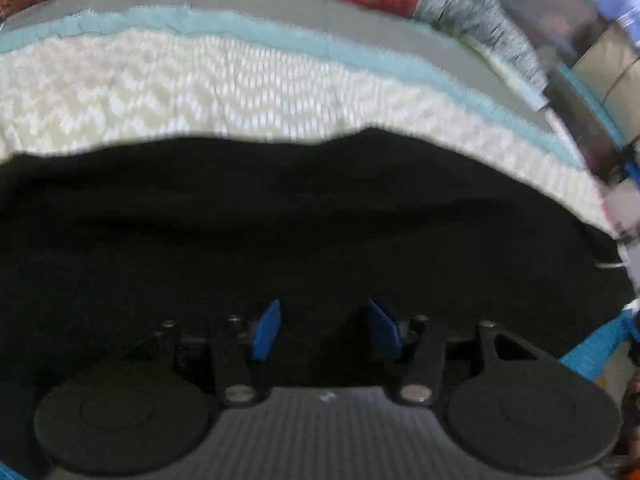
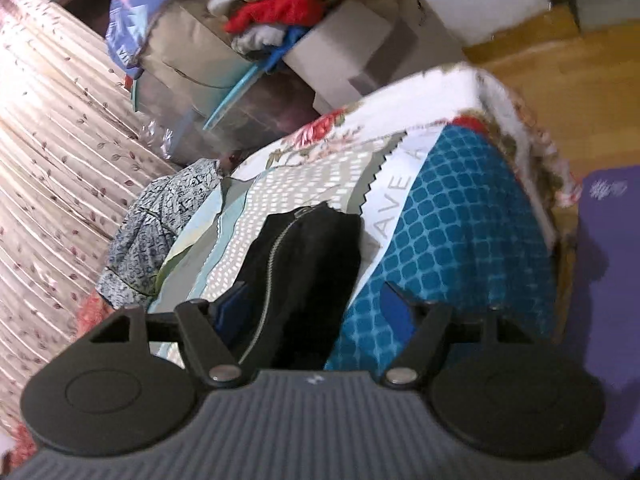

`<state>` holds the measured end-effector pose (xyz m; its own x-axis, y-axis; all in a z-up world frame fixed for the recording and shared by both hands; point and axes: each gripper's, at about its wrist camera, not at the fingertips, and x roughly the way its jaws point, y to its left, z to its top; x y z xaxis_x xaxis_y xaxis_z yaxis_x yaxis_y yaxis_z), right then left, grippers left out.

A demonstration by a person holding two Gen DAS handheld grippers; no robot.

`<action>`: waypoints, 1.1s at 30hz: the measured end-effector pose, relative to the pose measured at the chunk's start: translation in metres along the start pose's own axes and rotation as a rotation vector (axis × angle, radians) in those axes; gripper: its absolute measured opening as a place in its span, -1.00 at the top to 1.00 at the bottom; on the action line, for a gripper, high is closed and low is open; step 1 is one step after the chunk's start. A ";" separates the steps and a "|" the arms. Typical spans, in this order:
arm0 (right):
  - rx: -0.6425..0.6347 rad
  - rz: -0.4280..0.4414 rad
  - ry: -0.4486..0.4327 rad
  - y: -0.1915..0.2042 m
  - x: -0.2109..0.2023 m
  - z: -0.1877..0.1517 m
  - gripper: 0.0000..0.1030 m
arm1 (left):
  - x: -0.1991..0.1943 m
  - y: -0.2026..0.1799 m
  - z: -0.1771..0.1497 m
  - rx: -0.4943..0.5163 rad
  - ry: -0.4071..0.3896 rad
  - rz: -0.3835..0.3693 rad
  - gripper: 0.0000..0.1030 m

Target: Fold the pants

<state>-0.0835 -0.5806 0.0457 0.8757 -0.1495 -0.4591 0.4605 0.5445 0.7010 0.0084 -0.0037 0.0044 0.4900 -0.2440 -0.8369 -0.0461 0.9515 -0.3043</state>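
Black pants lie flat on the patterned bedspread, zipper up, accessible for folding. Left gripper hovers over the cloth, jaws spread, apparently empty despite blur. Right gripper likewise spread, pinching nothing.

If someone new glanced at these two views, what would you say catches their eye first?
The black pants dominate: they lie on the patterned bedspread, their silver zipper running down the dark cloth, and they fill the lower half of the left wrist view. Next, the red garment on the clothes heap atop the boxes behind the bed. Both grippers, left gripper and right gripper, show blue fingers spread apart with nothing clamped.
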 end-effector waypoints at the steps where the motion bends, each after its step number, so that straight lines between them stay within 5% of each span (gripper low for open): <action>1: 0.019 0.018 0.017 -0.003 0.008 0.005 -0.44 | 0.002 -0.005 0.000 0.013 -0.003 0.019 -0.12; 6: 0.065 0.094 0.026 -0.014 0.022 0.016 -0.33 | 0.004 -0.010 0.002 0.018 0.011 0.046 -0.20; 7: 0.067 0.106 0.040 -0.014 0.025 0.018 -0.14 | 0.004 -0.010 0.003 0.011 0.012 0.046 -0.19; 8: 0.057 0.104 0.059 -0.012 0.025 0.019 0.53 | 0.003 -0.010 0.004 0.005 0.012 0.047 -0.18; 9: 0.035 0.080 0.086 -0.008 0.029 0.020 0.69 | 0.002 -0.010 0.004 -0.001 0.012 0.048 -0.17; 11: -0.020 0.078 0.080 0.004 0.026 0.019 0.71 | -0.001 -0.009 0.005 -0.010 0.010 0.044 -0.13; 15: -0.231 0.133 0.038 0.054 0.000 0.010 0.71 | -0.011 -0.004 0.007 -0.045 -0.003 0.015 -0.12; 18: -0.519 0.187 0.051 0.109 -0.020 -0.019 0.71 | -0.020 0.001 0.007 -0.070 -0.022 -0.001 -0.12; 25: -1.079 0.329 0.267 0.163 -0.049 -0.138 0.64 | -0.031 0.017 -0.002 -0.106 -0.038 -0.018 -0.15; 28: -1.278 0.263 0.389 0.159 -0.044 -0.192 0.25 | -0.036 0.026 -0.006 -0.121 -0.042 -0.023 -0.16; 30: -1.425 0.240 0.316 0.159 -0.058 -0.213 -0.08 | -0.043 0.033 -0.008 -0.131 -0.052 -0.030 -0.16; 33: -1.398 0.297 0.317 0.168 -0.077 -0.205 -0.21 | -0.059 0.046 -0.010 -0.149 -0.083 -0.048 -0.17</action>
<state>-0.1035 -0.3085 0.0875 0.7582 0.1918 -0.6232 -0.4020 0.8900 -0.2151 -0.0317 0.0531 0.0351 0.5646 -0.2666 -0.7812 -0.1461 0.8992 -0.4124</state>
